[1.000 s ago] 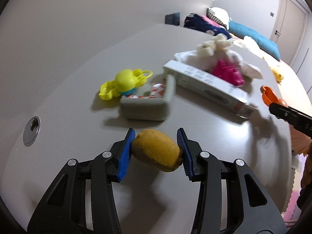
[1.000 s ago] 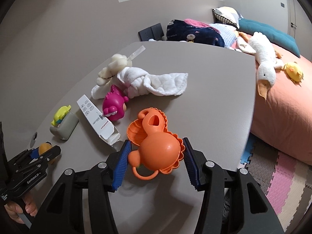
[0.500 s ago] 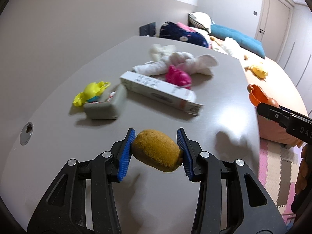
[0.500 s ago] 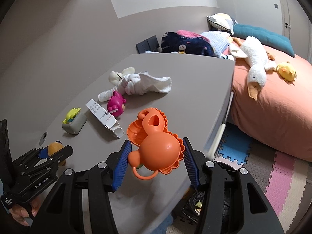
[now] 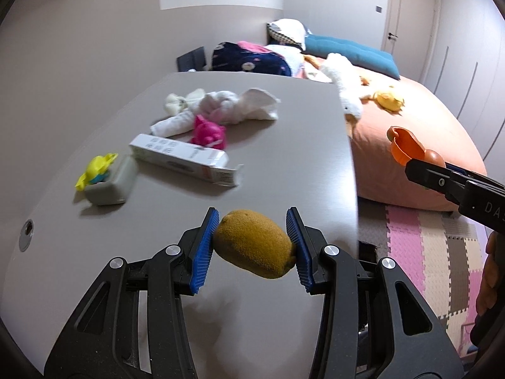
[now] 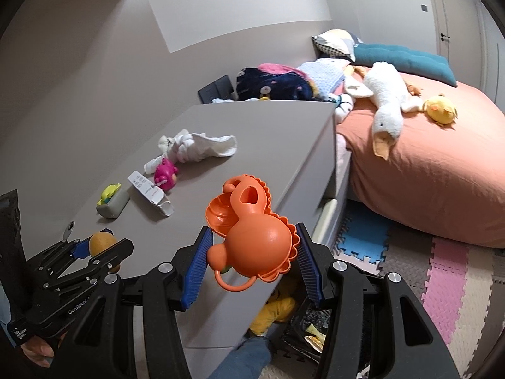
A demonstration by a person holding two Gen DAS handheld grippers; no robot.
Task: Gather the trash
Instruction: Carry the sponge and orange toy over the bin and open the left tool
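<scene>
Left tool (image 5: 252, 248): both blue pads press on a fuzzy yellow-brown kiwi (image 5: 255, 248), one on each side, with the jaws partly closed around it. The kiwi hangs clear above the counter (image 5: 284, 132), near the counter's front right corner.

Right tool (image 6: 252, 252): both blue pads clamp an orange plastic toy (image 6: 252, 240), which has a rounded body, a scalloped edge and a small ring handle below. The jaws stand about half open around it. The toy is held in the air over the counter's edge beside the bed. In the left wrist view the right tool enters from the right edge with the orange toy at its tip.

On the counter beyond the left tool:
- A white carton (image 5: 183, 161) lies on its side with one end flap open.
- A grey box (image 5: 110, 183) sits left of the carton, with a yellow toy (image 5: 94, 170) at its far end.
- A pink toy (image 5: 208, 131) stands just behind the carton.
- A knotted white cloth (image 5: 227, 105) lies behind the pink toy, touching it.

A round metal grommet (image 5: 26, 235) is set into the counter at the left.

Below the counter's edge, the right wrist view shows a dark container (image 6: 307, 328) on the floor; its contents are partly hidden.

Right of the counter stands a bed with an orange cover (image 6: 426, 170), carrying a white plush goose (image 6: 388, 104) and a yellow plush chick (image 6: 440, 109). Foam mats (image 5: 426, 246) cover the floor.
</scene>
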